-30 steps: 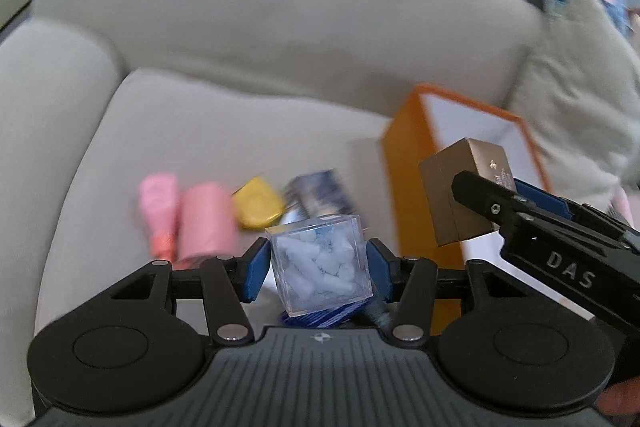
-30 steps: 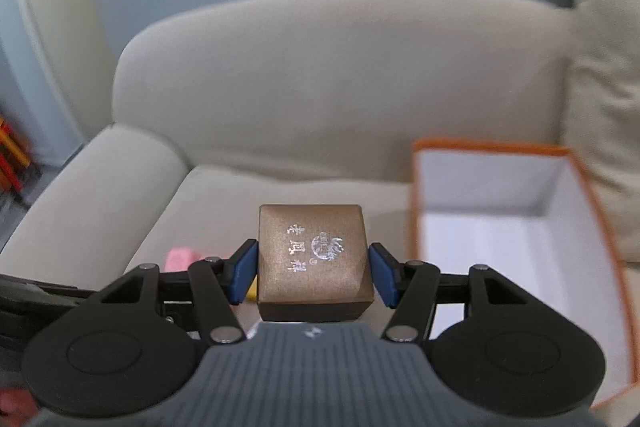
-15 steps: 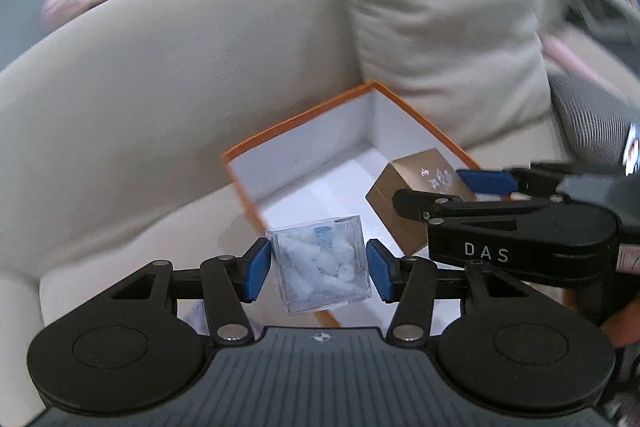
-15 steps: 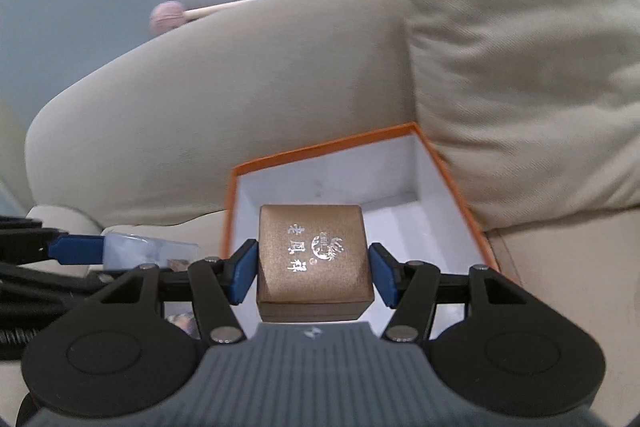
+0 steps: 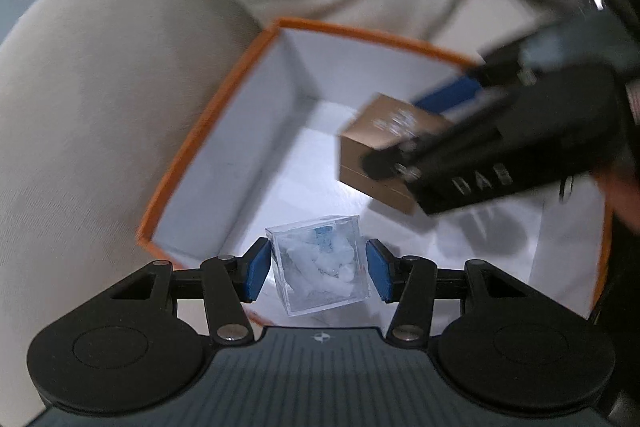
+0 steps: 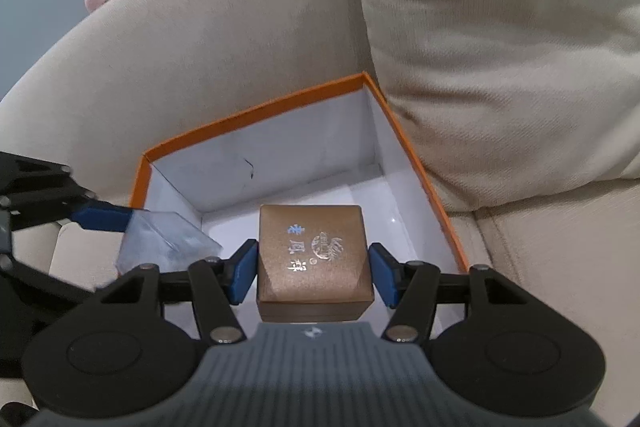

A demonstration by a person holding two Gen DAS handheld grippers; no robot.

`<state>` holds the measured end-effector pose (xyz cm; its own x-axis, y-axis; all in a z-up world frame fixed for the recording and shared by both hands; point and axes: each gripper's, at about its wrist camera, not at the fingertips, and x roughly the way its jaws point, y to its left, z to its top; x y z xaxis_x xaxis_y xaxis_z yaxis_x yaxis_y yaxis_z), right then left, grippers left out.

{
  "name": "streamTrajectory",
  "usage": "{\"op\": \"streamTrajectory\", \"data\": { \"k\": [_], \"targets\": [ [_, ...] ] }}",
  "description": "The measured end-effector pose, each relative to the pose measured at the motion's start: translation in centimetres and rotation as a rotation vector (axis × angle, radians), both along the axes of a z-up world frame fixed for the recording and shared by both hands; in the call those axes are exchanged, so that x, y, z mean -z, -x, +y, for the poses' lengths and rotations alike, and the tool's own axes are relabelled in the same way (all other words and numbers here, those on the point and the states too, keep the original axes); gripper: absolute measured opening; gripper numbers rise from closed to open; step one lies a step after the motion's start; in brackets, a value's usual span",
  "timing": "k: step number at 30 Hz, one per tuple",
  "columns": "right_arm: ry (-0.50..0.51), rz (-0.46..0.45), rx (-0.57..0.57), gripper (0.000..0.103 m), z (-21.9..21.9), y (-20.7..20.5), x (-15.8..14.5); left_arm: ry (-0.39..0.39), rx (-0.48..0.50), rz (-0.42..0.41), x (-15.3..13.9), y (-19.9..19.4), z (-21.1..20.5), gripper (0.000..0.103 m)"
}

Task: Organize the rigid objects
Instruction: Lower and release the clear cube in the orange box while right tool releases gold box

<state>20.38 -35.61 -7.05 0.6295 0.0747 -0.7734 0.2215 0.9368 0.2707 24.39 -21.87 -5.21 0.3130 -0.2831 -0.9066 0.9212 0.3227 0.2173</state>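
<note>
The left gripper (image 5: pixel 318 269) pinches a clear plastic cube (image 5: pixel 320 263) of pale pieces between its blue pads, held tilted above the near edge of the open orange box (image 5: pixel 208 131). The right gripper (image 6: pixel 314 269) clamps a bronze box (image 6: pixel 314 259) over the box's white interior. The orange box rests on a beige sofa (image 6: pixel 240 39) beside a cushion (image 6: pixel 500 27).

Motion blurs the right gripper (image 5: pixel 394 147) and its brown box (image 5: pixel 380 143); the orange box's (image 5: pixel 208 131) near rim is hidden.
</note>
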Motion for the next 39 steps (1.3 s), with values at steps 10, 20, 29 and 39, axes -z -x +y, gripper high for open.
{"op": "streamTrajectory", "data": {
  "k": [10,20,29,39],
  "targets": [
    [-0.067,0.054,0.009,0.061,0.3,-3.2,3.1,-0.165,0.161,-0.013,4.4,-1.8,-1.6,0.059],
    [-0.081,0.079,-0.009,0.061,0.8,-5.5,4.9,-0.233,0.211,-0.111,6.2,-2.4,-2.6,0.063],
    [-0.089,0.074,-0.024,0.061,1.0,-6.5,5.5,-0.237,0.144,-0.228,6.8,-0.7,-1.2,0.072],
    [-0.088,0.066,-0.035,0.061,2.1,-7.2,5.9,-0.074,-0.008,-0.228,4.0,1.7,1.3,0.068]
  ]
}}
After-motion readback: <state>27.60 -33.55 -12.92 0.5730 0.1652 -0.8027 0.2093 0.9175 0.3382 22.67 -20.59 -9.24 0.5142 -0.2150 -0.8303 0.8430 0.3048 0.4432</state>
